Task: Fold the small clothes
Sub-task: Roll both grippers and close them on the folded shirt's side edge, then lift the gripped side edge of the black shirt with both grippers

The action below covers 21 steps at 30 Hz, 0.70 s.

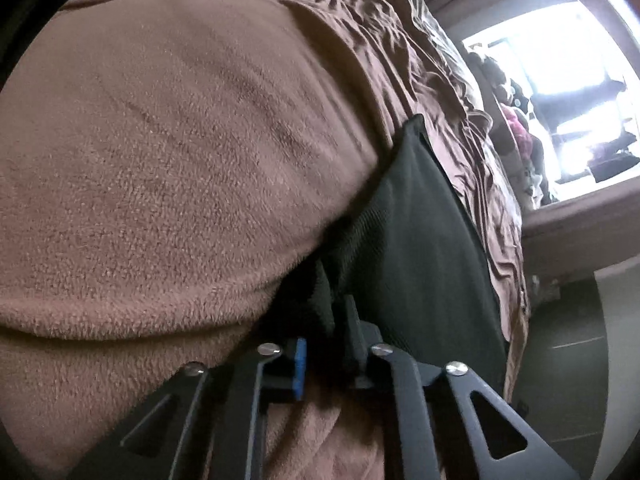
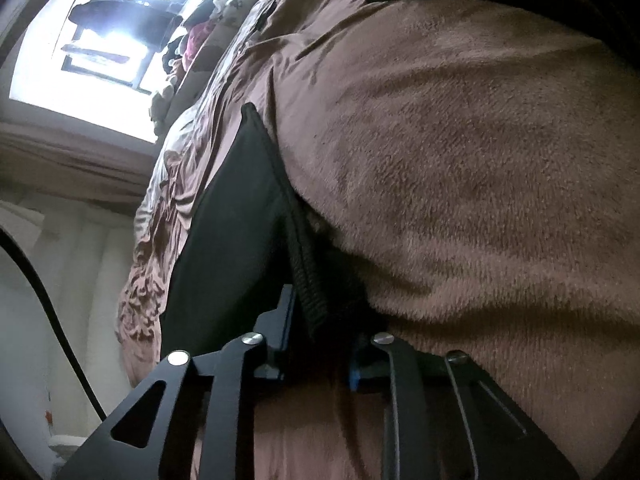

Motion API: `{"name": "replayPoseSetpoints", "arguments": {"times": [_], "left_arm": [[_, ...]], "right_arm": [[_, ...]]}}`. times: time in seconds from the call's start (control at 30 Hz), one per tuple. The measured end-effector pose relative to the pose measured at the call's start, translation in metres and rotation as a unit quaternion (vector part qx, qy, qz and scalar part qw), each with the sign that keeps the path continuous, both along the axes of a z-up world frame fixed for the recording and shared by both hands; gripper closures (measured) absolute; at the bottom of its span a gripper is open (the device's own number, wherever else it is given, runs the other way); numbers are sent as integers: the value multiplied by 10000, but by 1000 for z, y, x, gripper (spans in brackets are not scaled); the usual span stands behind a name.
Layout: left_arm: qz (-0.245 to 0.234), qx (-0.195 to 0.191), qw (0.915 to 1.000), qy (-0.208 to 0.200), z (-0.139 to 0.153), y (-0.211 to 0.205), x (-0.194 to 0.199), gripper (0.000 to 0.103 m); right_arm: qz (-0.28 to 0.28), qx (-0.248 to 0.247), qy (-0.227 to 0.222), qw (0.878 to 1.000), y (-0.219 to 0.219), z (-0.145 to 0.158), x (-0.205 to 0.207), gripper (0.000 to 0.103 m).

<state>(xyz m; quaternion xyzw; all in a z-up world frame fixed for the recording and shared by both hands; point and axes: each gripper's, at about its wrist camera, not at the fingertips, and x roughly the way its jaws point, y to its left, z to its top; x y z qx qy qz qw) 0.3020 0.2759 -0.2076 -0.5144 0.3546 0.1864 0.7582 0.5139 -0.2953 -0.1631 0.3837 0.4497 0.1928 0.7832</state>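
The left gripper (image 1: 324, 344) is pinching the near edge of a black garment (image 1: 416, 248), its jaws drawn together on the fabric with a blue pad (image 1: 300, 368) showing at one finger. The right gripper (image 2: 320, 344) is clamping the same black garment (image 2: 236, 216) at its ribbed waistband (image 2: 308, 280), jaws closed tight on the cloth.

The garment is lying flat on a brown fleece blanket (image 1: 168, 160), running away from both grippers toward a far corner that is sitting just beside the rumpled brown bedsheet (image 1: 404, 52). The fleece is bulging up close beside each gripper, crowding the inner side of both views. On the outer side the bed edge is dropping away near the garment, with dark floor (image 1: 568, 360) beyond it in the left view and a pale wall (image 2: 80, 248) with a black cable (image 2: 52, 312) in the right. A bright window (image 2: 120, 20) is glaring past the far end of the bed.
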Motion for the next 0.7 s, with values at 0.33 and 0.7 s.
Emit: {"name": "replayPoseSetpoints", "arguments": {"times": [0.33, 0.7], "left_arm": [[118, -24, 9995, -280, 19, 6, -4, 100], [-21, 23, 9981, -611, 48, 3, -23, 100]], "right_arm": [[-76, -37, -186, 9998, -1, 21, -12, 102], [-159, -163, -400, 9989, -4, 45, -47, 102]]}}
